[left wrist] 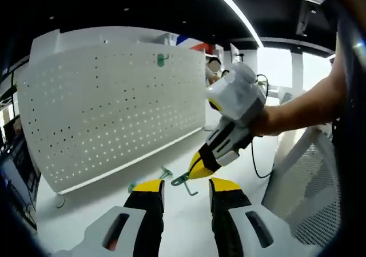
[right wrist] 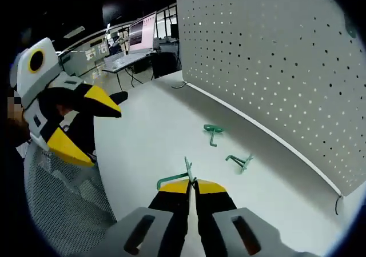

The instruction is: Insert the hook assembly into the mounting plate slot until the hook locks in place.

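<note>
Left gripper view: we log our left tool (left wrist: 186, 187), jaws apart and empty, above the white worktop (left wrist: 189, 223). Beyond it the right tool (left wrist: 193, 171) pinches a green hook (left wrist: 182, 180). 1 hook on pegboard (left wrist: 161, 59) already hangs high on the perforated mounting plate (left wrist: 108, 108).

Right gripper view: we log the right tool (right wrist: 192, 184) closed on the green hook (right wrist: 177, 179), held just off the worktop (right wrist: 148, 131). 2 spare hooks (right wrist: 213, 132) (right wrist: 240, 161) lie near the plate's foot.

Handling, as we judge it: light, stiff, thin, apt to twist; hold the shank, leaving its plate-end tabs free.
</note>
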Action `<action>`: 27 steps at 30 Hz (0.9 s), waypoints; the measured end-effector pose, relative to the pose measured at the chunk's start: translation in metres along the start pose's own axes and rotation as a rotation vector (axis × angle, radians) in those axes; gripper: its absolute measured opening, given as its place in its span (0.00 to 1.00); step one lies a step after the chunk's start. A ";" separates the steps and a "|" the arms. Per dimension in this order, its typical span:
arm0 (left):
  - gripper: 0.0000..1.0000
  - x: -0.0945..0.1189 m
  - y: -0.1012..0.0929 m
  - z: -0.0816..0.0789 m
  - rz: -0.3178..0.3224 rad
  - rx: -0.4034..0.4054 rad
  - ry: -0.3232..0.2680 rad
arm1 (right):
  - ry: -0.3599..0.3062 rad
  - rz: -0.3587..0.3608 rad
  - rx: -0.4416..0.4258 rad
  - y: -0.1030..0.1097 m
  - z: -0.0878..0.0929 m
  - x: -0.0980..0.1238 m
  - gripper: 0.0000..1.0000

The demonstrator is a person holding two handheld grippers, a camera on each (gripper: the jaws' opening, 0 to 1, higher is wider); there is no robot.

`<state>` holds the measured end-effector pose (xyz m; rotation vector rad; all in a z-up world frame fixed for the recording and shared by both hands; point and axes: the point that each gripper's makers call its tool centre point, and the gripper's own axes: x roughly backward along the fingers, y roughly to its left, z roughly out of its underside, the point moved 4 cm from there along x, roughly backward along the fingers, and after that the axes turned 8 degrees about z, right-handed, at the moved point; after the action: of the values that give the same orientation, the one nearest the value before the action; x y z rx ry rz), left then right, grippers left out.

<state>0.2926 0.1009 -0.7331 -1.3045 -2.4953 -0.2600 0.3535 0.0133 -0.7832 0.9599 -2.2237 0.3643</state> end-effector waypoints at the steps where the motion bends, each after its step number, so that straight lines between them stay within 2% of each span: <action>1: 0.33 -0.002 -0.001 0.000 0.021 -0.024 0.006 | 0.000 -0.006 -0.021 0.000 -0.002 0.002 0.02; 6: 0.31 -0.012 -0.006 0.009 0.088 -0.144 0.074 | 0.034 -0.054 -0.097 0.002 -0.006 0.009 0.02; 11: 0.25 -0.016 -0.007 0.014 0.114 -0.198 0.102 | 0.090 -0.126 -0.221 0.010 -0.005 0.013 0.02; 15: 0.25 -0.018 -0.007 0.016 0.129 -0.221 0.116 | 0.152 -0.186 -0.316 0.015 -0.001 0.013 0.02; 16: 0.25 -0.018 -0.007 0.016 0.133 -0.227 0.119 | 0.150 -0.189 -0.323 0.014 -0.001 0.012 0.02; 17: 0.25 -0.019 -0.008 0.018 0.143 -0.239 0.126 | 0.187 -0.207 -0.350 0.016 0.003 0.012 0.02; 19: 0.24 -0.020 -0.009 0.021 0.148 -0.262 0.143 | 0.198 -0.217 -0.370 0.016 0.004 0.010 0.02; 20: 0.24 -0.020 -0.009 0.023 0.152 -0.268 0.150 | 0.227 -0.235 -0.391 0.017 0.007 0.010 0.02; 25: 0.22 -0.022 -0.014 0.031 0.180 -0.335 0.194 | 0.271 -0.298 -0.456 0.024 0.011 0.012 0.02; 27: 0.19 -0.023 -0.016 0.031 0.183 -0.359 0.195 | 0.283 -0.314 -0.466 0.026 0.013 0.012 0.02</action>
<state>0.2859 0.0837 -0.7702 -1.5468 -2.2154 -0.7798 0.3228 0.0184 -0.7843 0.9123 -1.7534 -0.1513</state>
